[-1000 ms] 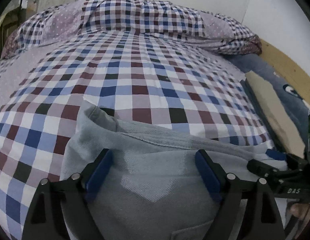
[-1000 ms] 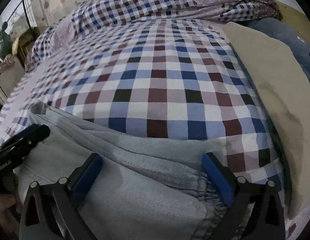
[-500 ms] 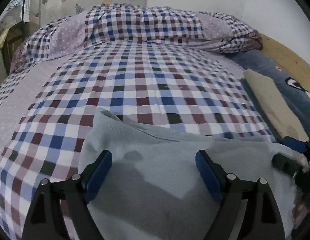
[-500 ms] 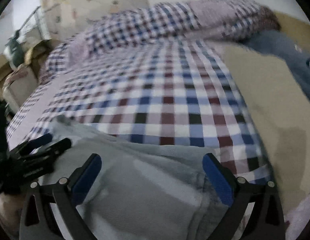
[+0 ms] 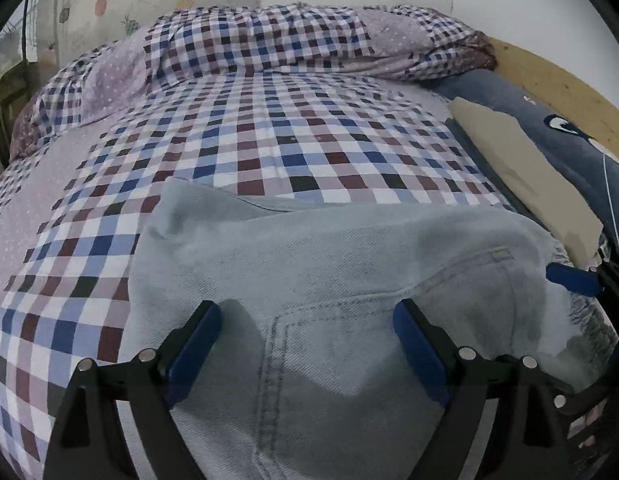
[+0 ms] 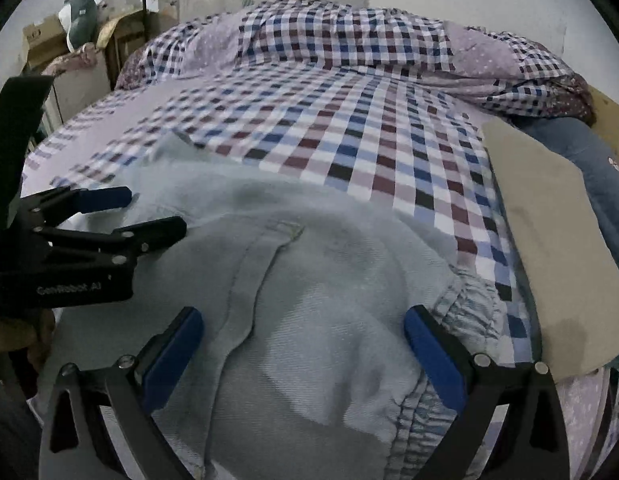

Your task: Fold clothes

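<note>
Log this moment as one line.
fold clothes | denim garment flat on checked bed | left gripper open | right gripper open

Pale blue denim garment (image 5: 349, 272) on purple-blue checked bedspread (image 5: 269, 140)

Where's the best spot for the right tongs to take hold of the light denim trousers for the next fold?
Probably the elastic waistband of the light denim trousers, approached from the right: its gathered edge lies exposed beside the right tongs, which are open.

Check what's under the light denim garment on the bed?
The denim garment lies on the checked bedsheet, which shows all around its far edge. Anything else beneath it is covered; both open grippers, left and right, hover above.
</note>
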Demonstrator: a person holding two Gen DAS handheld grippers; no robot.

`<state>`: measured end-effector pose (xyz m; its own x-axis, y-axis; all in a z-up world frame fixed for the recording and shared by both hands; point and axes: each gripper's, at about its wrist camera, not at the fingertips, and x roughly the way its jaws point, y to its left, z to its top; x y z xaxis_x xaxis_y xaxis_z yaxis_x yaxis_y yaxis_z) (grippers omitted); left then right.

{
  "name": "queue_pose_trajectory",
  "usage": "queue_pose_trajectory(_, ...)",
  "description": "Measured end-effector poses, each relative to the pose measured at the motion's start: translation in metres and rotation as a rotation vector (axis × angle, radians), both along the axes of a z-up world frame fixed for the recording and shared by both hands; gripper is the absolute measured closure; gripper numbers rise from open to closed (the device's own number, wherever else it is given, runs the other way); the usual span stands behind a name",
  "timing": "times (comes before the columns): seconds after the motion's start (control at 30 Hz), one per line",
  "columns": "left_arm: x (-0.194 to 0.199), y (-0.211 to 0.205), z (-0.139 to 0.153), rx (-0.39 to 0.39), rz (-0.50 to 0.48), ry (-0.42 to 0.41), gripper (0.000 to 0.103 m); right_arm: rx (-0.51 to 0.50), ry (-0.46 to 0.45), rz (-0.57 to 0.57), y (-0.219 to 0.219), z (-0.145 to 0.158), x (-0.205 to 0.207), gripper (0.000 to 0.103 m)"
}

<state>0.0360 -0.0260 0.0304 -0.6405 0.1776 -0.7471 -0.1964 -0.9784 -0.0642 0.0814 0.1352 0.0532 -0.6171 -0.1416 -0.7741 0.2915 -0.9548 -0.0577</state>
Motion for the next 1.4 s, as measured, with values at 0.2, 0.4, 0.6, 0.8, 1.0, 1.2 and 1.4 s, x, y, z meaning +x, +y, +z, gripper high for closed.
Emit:
queue_pose_trajectory(0.2, 0.002, -0.011, -0.004, 0.060, -0.006, 0.018, 0.010, 0.014, 0.023, -0.009, -0.002, -0.012, 0.000, 0.000)
queue_pose_trajectory(0.4, 0.030, -0.018, 0.012, 0.048, 0.001, 0.035, 0.010, -0.012, 0.090, -0.016, 0.005, 0.001, 0.021, 0.000)
queue_pose_trajectory(0.6, 0.074, -0.015, 0.020, -0.024, -0.039, 0.068, 0.010, -0.020, 0.116, 0.000, 0.005, 0.007, 0.061, 0.000)
queue_pose_trajectory(0.8, 0.107, -0.019, 0.023, 0.003, -0.012, 0.069, 0.010, -0.059, 0.107, 0.004, 0.009, 0.008, 0.089, 0.000)
queue_pose_trajectory(1.0, 0.129, -0.016, 0.019, 0.020, -0.005, 0.066, 0.010, -0.140, 0.147, 0.014, 0.011, 0.025, 0.118, 0.000)
queue_pose_trajectory(1.2, 0.136, -0.014, 0.007, 0.025, -0.010, 0.050, 0.010, -0.036, 0.102, 0.055, -0.008, 0.003, 0.118, 0.000)
queue_pose_trajectory(1.4, 0.146, -0.014, 0.000, 0.035, -0.011, 0.049, 0.010, 0.051, 0.113, 0.079, -0.018, -0.012, 0.121, 0.000)
